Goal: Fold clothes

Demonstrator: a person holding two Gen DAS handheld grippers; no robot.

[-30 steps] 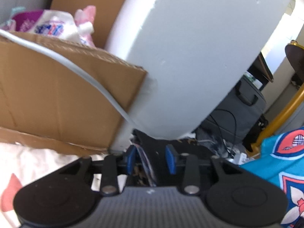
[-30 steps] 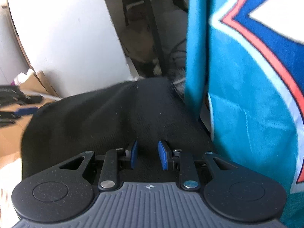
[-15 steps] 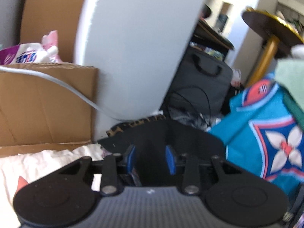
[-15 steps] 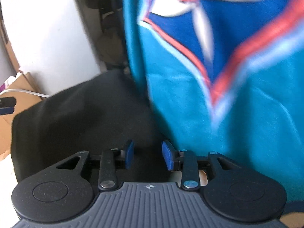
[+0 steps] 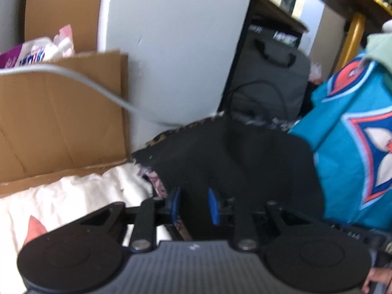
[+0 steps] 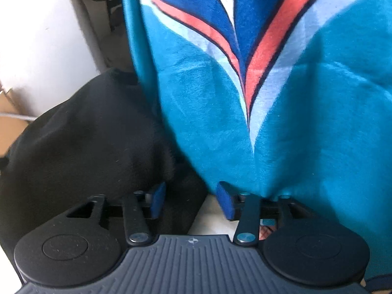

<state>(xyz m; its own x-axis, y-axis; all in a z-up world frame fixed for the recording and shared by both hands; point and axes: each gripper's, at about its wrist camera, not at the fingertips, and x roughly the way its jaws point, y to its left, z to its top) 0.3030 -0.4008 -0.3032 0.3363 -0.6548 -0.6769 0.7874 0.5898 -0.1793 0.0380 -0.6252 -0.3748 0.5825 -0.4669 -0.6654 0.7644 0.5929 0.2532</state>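
A black garment (image 5: pixel 232 159) with a patterned lining edge lies ahead of my left gripper (image 5: pixel 193 204), partly on white bedding (image 5: pixel 73 196). The left jaws are closing with a bunch of that garment between the blue pads. In the right wrist view the same black garment (image 6: pixel 85 134) spreads to the left. My right gripper (image 6: pixel 191 201) has its jaws opening; the garment's edge sits by the left pad and pale surface shows in the gap. A teal blanket (image 6: pixel 245 122) with red and blue pattern hangs close on the right, also the teal blanket (image 5: pixel 348 134) in the left view.
A cardboard box (image 5: pixel 49 122) with packets stands at left, a grey cable (image 5: pixel 98 85) draped across it. Behind is a white panel (image 5: pixel 176 49), a dark bag (image 5: pixel 269 78) and a round table on a gold leg (image 5: pixel 352 34). A person's fingers (image 5: pixel 372 276) show bottom right.
Both grippers came down and across with the black garment, which now lies lower and flatter. The right jaws have spread wide off the cloth. The left jaws have narrowed.
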